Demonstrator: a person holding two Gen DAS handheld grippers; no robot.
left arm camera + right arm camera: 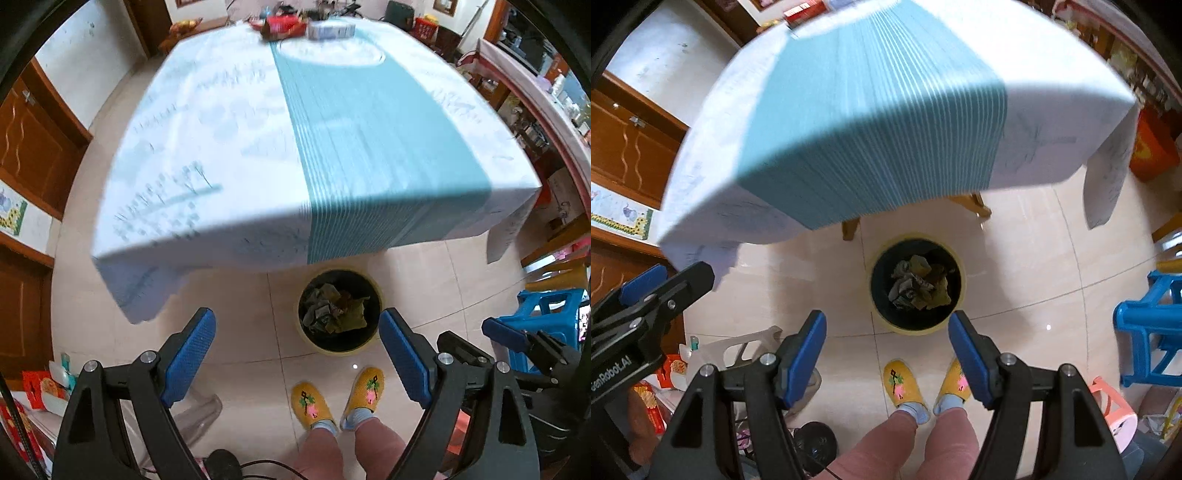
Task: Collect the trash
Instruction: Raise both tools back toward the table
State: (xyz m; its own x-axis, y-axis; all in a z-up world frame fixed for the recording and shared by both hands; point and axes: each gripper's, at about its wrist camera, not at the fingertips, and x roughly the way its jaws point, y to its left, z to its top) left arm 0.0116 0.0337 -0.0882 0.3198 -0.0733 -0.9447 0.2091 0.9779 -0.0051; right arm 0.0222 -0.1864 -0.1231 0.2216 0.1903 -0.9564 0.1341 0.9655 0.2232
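Note:
A yellow bin with a black liner (341, 345) (886, 323) stands on the tiled floor just under the table's near edge. Crumpled paper and wrappers (334, 308) (919, 284) fill its bottom. My left gripper (297, 326) hangs high above the floor, jaws wide open, nothing between the blue pads. My right gripper (886, 330) is likewise open and empty, pointing steeply down at the bin. In the right wrist view the left gripper's arm (646, 295) shows at the left edge. The right gripper's blue pad (504, 334) appears at the right of the left wrist view.
A table under a white and teal cloth (229, 147) (849, 110) fills the upper view; boxes (284, 26) sit at its far end. A person's legs in yellow slippers (308, 404) (899, 384) stand before the bin. A blue stool (1148, 325) is right, a pale stool (738, 350) left.

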